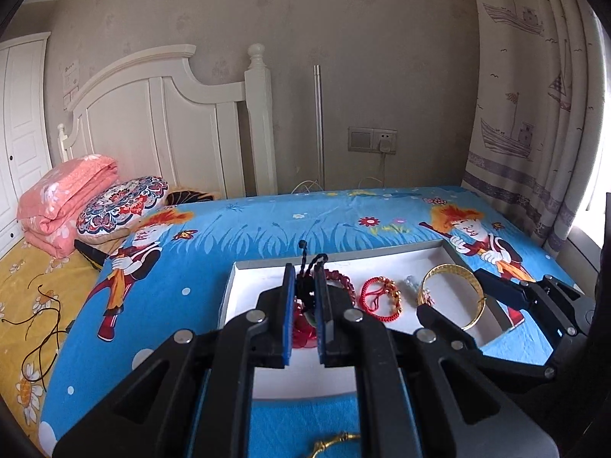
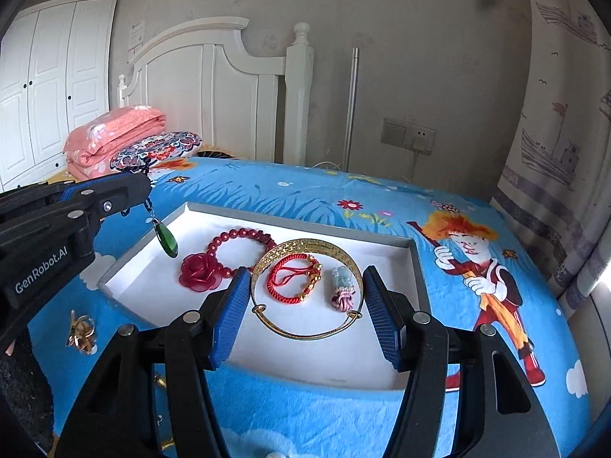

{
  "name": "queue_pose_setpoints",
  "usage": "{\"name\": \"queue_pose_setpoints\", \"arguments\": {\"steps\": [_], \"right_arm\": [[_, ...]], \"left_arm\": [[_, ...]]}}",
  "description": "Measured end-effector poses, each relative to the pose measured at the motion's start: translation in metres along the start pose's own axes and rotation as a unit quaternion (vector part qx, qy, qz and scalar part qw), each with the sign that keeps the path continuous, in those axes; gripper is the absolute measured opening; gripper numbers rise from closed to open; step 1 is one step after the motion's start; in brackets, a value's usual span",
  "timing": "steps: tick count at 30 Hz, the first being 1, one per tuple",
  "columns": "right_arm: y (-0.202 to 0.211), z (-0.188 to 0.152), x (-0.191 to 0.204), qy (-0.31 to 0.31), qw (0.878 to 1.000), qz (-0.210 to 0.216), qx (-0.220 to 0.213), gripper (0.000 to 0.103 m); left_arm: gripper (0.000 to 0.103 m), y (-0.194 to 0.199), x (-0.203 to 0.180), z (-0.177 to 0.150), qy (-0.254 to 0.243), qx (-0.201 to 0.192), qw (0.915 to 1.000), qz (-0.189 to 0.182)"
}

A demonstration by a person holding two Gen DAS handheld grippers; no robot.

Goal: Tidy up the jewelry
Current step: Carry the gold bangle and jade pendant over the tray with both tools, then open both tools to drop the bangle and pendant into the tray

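- Blue cartoon-print bedding covers the surface you work on, with a white headboard behind it; on the cloth sits the shallow white tray that takes the jewelry.
- Already lying in the tray: a red bead bracelet with a rose, a red cord bracelet and a small pinkish charm.
- Your left gripper is clamped tight on a black cord; the green pendant hangs from it over the tray's near-left corner, not yet set down.
- Your right gripper stands fairly wide, its pads either side of the gold bangle; I cannot tell whether they press on it or whether it hangs free of the tray.
- Still out on the cloth: gold pieces left of the tray, and more near its front edge. You look past halfway.
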State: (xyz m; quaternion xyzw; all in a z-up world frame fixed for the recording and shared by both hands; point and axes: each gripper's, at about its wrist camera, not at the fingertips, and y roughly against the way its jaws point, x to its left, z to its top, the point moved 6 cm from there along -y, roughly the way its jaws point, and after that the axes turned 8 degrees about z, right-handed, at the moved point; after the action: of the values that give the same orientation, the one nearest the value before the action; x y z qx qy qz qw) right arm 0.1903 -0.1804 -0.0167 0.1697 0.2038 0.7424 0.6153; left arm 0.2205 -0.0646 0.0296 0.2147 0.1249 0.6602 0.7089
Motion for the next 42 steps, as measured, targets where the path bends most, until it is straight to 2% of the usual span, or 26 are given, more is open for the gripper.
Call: {"name": "queue_pose_setpoints", "arguments": {"steps": [6,11,19,23,24,25,27,29,31,37,42], "right_arm": [[-0.032,0.016,-0.018,-0.011,1.0,-0.01,0.021,0.057],[-0.054,0.023,-0.031,-0.042,0.998,-0.012,0.039,0.057],[-0.073,0.024,-0.034,-0.063,0.996,-0.019,0.059,0.058],[-0.071,0.025,-0.037,-0.073,0.996,-0.018,0.057,0.069],[-0.07,0.026,-0.038,-0.073,0.996,-0.019,0.056,0.071],[-0.068,0.026,-0.038,-0.073,0.996,-0.019,0.054,0.071],[-0.063,0.027,-0.038,-0.072,0.996,-0.016,0.051,0.071],[-0.056,0.027,-0.037,-0.071,0.996,-0.012,0.047,0.071],[-0.044,0.027,-0.035,-0.07,0.997,-0.008,0.042,0.071],[0.008,0.016,-0.028,-0.052,0.999,0.006,0.008,0.073],[0.039,-0.011,-0.026,-0.045,0.999,0.009,0.0,0.074]], "left_arm": [[0.009,-0.053,0.01,0.009,0.007,0.034,0.9988,0.035],[0.009,-0.083,0.014,0.003,0.01,0.068,0.9967,0.042],[0.011,-0.095,0.007,-0.008,-0.003,0.09,0.9949,0.044],[0.015,-0.097,0.011,-0.012,0.005,0.1,0.994,0.043],[0.023,-0.096,0.012,-0.012,0.006,0.102,0.9939,0.042],[0.037,-0.095,0.013,-0.012,0.007,0.1,0.994,0.044],[0.051,-0.09,0.015,-0.011,0.01,0.092,0.9946,0.047],[0.056,-0.083,0.017,-0.011,0.015,0.089,0.9948,0.046],[0.074,-0.075,0.021,-0.009,0.021,0.086,0.9951,0.044],[0.096,-0.025,0.044,-0.01,0.044,0.047,0.9973,0.036],[0.097,0.015,0.064,-0.034,0.056,0.021,0.9976,0.036]]}}
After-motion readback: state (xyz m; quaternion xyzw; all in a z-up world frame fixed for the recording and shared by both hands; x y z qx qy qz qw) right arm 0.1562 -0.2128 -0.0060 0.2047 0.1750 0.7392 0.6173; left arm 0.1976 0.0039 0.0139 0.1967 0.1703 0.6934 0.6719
